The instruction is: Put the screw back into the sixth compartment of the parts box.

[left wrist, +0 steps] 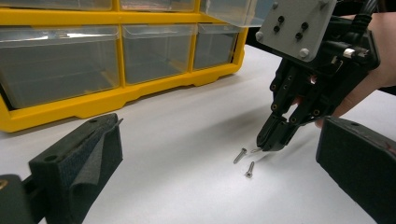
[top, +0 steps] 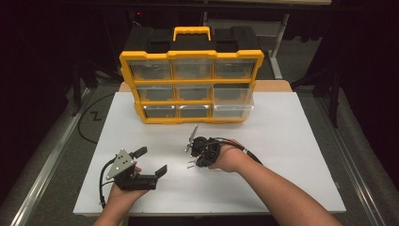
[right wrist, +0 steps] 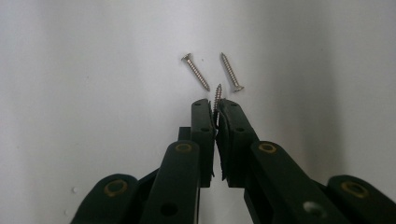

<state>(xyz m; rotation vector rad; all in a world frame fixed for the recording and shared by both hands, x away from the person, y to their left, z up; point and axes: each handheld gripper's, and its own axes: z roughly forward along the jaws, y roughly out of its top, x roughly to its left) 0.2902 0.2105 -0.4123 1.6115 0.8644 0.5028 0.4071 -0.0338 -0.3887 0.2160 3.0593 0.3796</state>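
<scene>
Right gripper (right wrist: 215, 109) clamped on a wood screw (right wrist: 217, 95), tip poking out past the pads, down at the white tabletop (top: 282, 141). Two more loose screws (right wrist: 196, 72) (right wrist: 231, 71) lying just beyond, near the yellow drawer organizer (top: 190, 87). Left gripper (top: 149, 161) spread wide, holding nothing, resting well apart to the left.

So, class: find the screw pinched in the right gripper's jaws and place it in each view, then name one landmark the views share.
High view: the pinched screw is at centre, at the right gripper, too small to make out clearly.
Left gripper view: right of centre, at the jaw tips.
Right gripper view: centre, point poking up between the jaws.
Shared landmark: two loose screws on the white sheet beside it.
</scene>
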